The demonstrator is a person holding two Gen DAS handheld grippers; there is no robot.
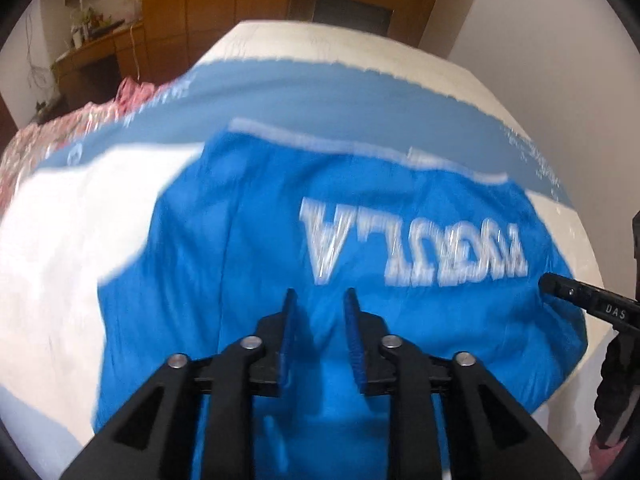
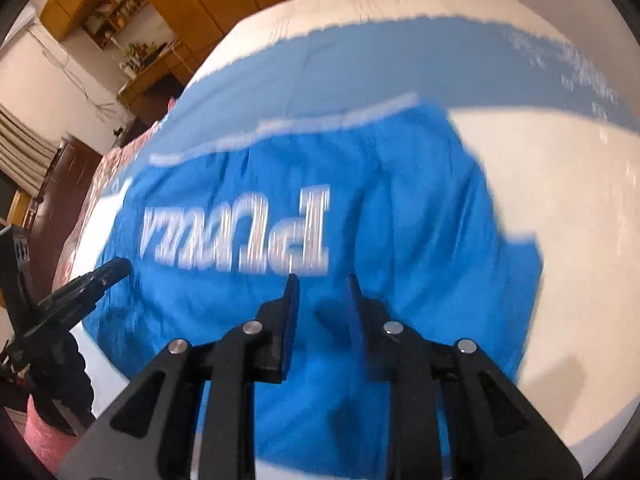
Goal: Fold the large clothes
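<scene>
Below both claws, a bright blue garment [image 1: 248, 240] with large white lettering lies spread on a bed [image 1: 72, 240], its white-trimmed far edge resting over a dull blue band of the bedcover [image 1: 320, 88]. Both views are blurred. The left claw [image 1: 320, 300] hangs over the near part of the blue cloth, its jaws apart by a narrow gap with only the fabric's surface showing through it; nothing is pinched between its blue pads [image 1: 289, 320]. The right claw [image 2: 322, 288] sits over the same garment just below the lettering, its jaws likewise a little apart and gripping nothing. Each claw's tip shows at the edge of the other's view, so the two are side by side. A pink floral quilt [image 1: 60, 136] lies crumpled along the bed's left side. Behind the bed stand wooden cabinets [image 1: 208, 4] and a shelf [image 2: 116, 4] with small items too blurred to name.
</scene>
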